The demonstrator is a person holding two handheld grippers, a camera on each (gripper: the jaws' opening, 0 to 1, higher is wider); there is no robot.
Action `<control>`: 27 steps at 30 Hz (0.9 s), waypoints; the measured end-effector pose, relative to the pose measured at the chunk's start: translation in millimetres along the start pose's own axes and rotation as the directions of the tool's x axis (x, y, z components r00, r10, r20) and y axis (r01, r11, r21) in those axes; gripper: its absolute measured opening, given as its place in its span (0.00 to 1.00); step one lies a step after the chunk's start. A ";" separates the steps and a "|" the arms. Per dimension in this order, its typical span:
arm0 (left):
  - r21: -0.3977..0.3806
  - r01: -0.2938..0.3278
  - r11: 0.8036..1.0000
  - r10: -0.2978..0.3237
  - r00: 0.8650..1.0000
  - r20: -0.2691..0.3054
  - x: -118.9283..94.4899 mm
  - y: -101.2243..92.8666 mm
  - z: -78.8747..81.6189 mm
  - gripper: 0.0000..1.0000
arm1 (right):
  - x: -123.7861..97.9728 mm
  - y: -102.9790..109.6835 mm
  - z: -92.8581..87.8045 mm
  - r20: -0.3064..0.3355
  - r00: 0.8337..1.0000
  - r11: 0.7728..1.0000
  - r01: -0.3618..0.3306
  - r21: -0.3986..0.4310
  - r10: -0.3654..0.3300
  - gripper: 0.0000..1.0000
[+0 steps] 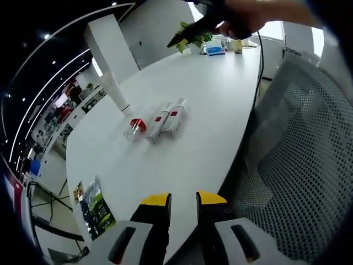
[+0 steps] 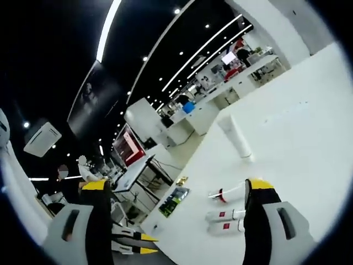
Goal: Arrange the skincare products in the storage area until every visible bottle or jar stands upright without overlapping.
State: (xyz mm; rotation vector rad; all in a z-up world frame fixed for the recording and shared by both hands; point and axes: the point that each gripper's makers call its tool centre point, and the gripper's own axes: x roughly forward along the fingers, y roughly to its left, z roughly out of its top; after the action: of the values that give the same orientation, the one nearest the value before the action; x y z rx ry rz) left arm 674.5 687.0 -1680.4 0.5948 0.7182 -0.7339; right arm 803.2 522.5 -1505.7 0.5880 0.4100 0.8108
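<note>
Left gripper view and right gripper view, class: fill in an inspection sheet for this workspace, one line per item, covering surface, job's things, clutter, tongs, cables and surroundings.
Surface: white table, mostly bare.
Job's things: white tube standing upright; clear bottle with red band and two white tubes with red labels lying flat, side by side.
Clutter: printed packet near the table edge; potted plant and small items at the far end.
Tongs: left tongs open, empty; right tongs open wide, empty, above the table.
Cables: dark cable running down by the far end.
Surroundings: white mesh chair beside the table; open office with strip lights.
</note>
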 end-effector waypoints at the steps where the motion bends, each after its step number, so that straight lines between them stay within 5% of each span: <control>1: 0.003 0.000 1.000 0.000 1.000 0.002 -0.4 -0.1 0.4 0.19 | 1.5 -0.5 -3.6 -0.006 1.000 1.000 -0.002 -0.001 0.002 0.97; 9: 0.007 0.000 1.000 0.000 1.000 -0.012 0.4 0.4 -2.8 0.19 | 10.6 -16.2 -36.7 -0.168 0.986 0.999 -0.018 -0.032 0.012 0.98; 14: 0.004 -0.011 1.000 0.011 1.000 -0.010 -0.5 2.9 -3.5 0.19 | 19.5 -32.7 -33.6 -0.224 0.974 0.993 -0.001 -0.117 -0.025 0.97; 21: 0.001 -0.014 1.000 0.014 1.000 -0.027 0.8 4.2 -7.7 0.19 | 42.0 -70.7 -16.4 -0.387 0.911 0.928 -0.015 -0.373 -0.141 0.93; 24: -0.003 -0.021 1.000 0.021 0.999 -0.048 1.5 6.4 -11.5 0.17 | 53.3 -85.3 -10.6 -0.413 0.897 0.918 -0.021 -0.396 -0.158 0.93; 26: -0.010 -0.025 1.000 0.025 0.999 -0.042 0.6 7.4 -10.3 0.16 | 57.6 -97.7 -13.1 -0.463 0.864 0.894 -0.036 -0.446 -0.197 0.95; 27: -0.017 -0.026 1.000 0.025 0.999 -0.034 0.5 7.6 -9.1 0.16 | 60.0 -104.4 -13.2 -0.484 0.847 0.863 -0.061 -0.501 -0.221 0.94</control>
State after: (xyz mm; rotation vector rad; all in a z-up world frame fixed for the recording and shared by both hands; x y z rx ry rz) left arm 677.2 697.7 -1684.7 0.6004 0.7465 -0.6944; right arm 891.2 516.2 -1588.8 -0.1605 0.6948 0.9490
